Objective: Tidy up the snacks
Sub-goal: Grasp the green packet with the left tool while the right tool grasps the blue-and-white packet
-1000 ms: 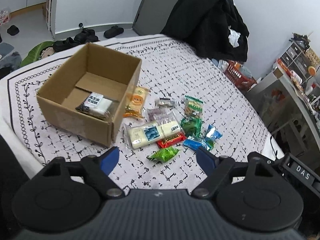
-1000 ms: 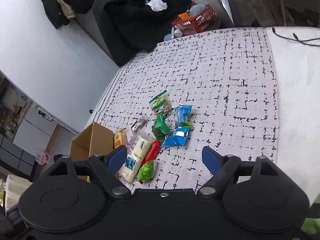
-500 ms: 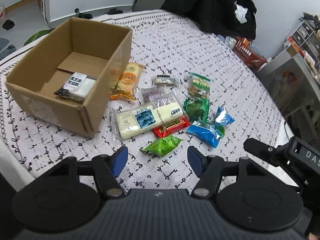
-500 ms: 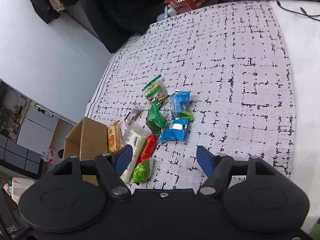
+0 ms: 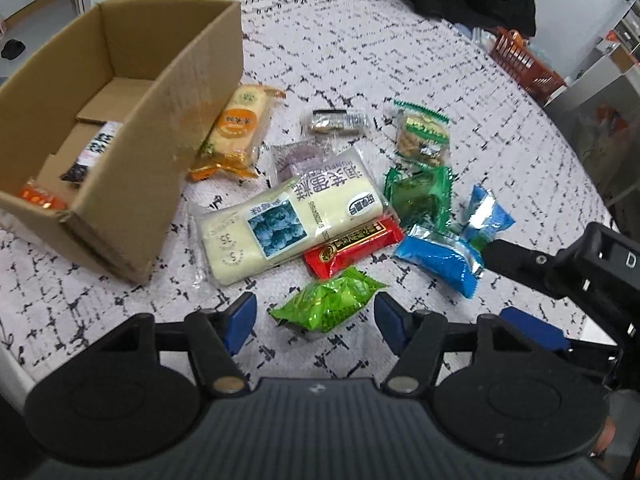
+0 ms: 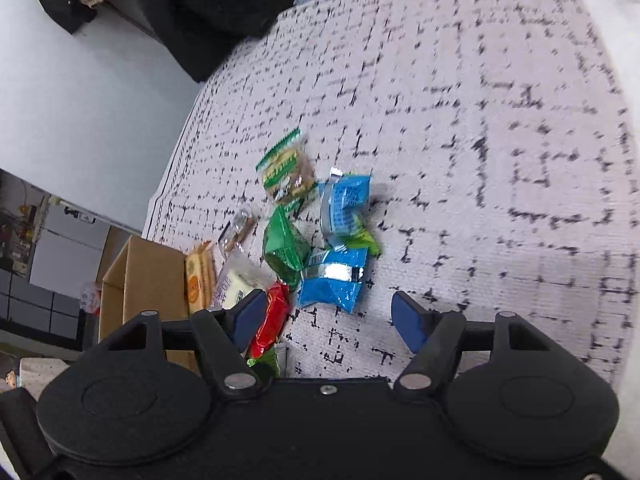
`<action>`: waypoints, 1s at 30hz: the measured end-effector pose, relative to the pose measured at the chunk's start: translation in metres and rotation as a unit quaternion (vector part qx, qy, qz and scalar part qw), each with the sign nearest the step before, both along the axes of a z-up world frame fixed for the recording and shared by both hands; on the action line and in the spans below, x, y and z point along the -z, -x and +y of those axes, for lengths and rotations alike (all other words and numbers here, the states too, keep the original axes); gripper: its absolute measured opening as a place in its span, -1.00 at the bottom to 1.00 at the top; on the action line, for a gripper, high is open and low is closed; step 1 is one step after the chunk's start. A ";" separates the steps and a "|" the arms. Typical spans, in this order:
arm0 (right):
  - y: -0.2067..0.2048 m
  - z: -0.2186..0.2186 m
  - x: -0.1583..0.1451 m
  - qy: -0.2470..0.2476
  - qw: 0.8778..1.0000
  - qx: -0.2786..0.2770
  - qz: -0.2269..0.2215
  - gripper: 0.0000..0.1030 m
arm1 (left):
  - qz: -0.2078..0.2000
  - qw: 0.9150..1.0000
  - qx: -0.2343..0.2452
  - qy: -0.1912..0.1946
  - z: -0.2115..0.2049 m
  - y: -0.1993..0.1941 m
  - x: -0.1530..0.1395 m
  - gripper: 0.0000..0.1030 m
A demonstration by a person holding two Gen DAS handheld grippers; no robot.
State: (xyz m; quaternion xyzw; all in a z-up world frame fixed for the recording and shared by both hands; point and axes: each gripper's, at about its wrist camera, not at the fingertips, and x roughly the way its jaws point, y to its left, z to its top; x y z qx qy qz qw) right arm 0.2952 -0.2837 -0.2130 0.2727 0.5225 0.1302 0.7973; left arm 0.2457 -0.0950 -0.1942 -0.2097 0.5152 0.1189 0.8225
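cardboard box [image 5: 168,136] cut off at left, tablecloth [image 6: 500,128] motion-blurred

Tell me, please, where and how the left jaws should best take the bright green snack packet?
Grip the bright green packet across its puffed middle, coming from above. It lies flat on the tablecloth just ahead of the open left gripper, apart from the red packet; its crimped ends look thin and slippery.

- Left wrist view looks steeply down, close over the snack pile [image 5: 332,216], box [image 5: 120,152] at upper left.
- Right wrist view faces the same pile [image 6: 312,248] from the opposite side, box [image 6: 140,280] at lower left.
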 end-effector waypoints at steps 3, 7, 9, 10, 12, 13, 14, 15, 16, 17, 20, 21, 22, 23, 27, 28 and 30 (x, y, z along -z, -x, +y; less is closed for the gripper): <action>-0.006 0.004 0.012 -0.001 1.000 -0.009 0.014 0.25 | 0.008 1.000 0.003 0.003 -0.001 -0.005 0.007 0.15; -0.013 0.007 0.020 -0.009 1.000 -0.015 0.011 0.22 | 0.023 1.000 -0.004 0.001 -0.002 -0.010 0.015 0.02; -0.016 0.009 0.022 -0.013 1.000 -0.018 0.002 0.18 | 0.018 1.000 -0.005 -0.004 -0.002 -0.011 0.015 -0.02; -0.017 0.009 0.023 -0.012 1.000 -0.020 0.000 0.11 | 0.014 1.000 -0.005 -0.004 -0.001 -0.011 0.014 -0.09; -0.019 0.010 0.025 -0.011 1.000 -0.022 -0.005 -0.08 | 0.011 1.000 -0.006 -0.003 -0.001 -0.013 0.013 -0.15; -0.020 0.009 0.026 -0.011 1.000 -0.020 -0.005 -0.26 | 0.010 1.000 -0.007 -0.001 -0.001 -0.013 0.012 -0.18; -0.022 0.008 0.028 -0.011 1.000 -0.017 -0.003 -0.35 | 0.009 1.000 -0.008 0.001 -0.001 -0.013 0.011 -0.19; -0.023 0.007 0.030 -0.010 1.000 -0.015 -0.001 -0.42 | 0.008 1.000 -0.008 0.004 -0.001 -0.012 0.011 -0.21; -0.024 0.007 0.032 -0.013 1.000 -0.014 -0.001 -0.43 | 0.006 1.000 -0.008 0.007 -0.001 -0.011 0.010 -0.36; -0.023 0.007 0.031 -0.012 1.000 -0.016 -0.005 -0.44 | 0.005 1.000 -0.007 0.010 -0.002 -0.010 0.009 -0.37; -0.020 0.008 0.028 0.001 1.000 -0.024 -0.015 -0.51 | 0.001 1.000 -0.008 0.016 -0.003 -0.005 0.005 -0.38; -0.019 0.008 0.027 -0.001 1.000 -0.023 -0.016 -0.53 | -0.003 1.000 -0.008 0.016 -0.003 -0.003 0.002 -0.40; -0.017 0.007 0.026 -0.003 1.000 -0.021 -0.015 -0.56 | -0.007 1.000 -0.007 0.017 -0.002 -0.001 -0.001 -0.42; -0.016 0.006 0.026 -0.003 1.000 -0.020 -0.015 -0.57 | -0.011 1.000 -0.008 0.019 -0.002 0.001 -0.004 -0.43; -0.006 0.004 0.018 0.004 1.000 -0.017 -0.026 -0.60 | -0.027 0.999 -0.014 0.020 0.003 0.011 -0.020 -0.43; -0.004 0.003 0.015 0.004 0.999 -0.013 -0.031 -0.60 | -0.031 0.999 -0.015 0.021 0.005 0.014 -0.025 -0.43; 0.001 0.001 0.008 0.003 0.999 -0.008 -0.040 -0.61 | -0.038 0.999 -0.018 0.021 0.008 0.019 -0.034 -0.43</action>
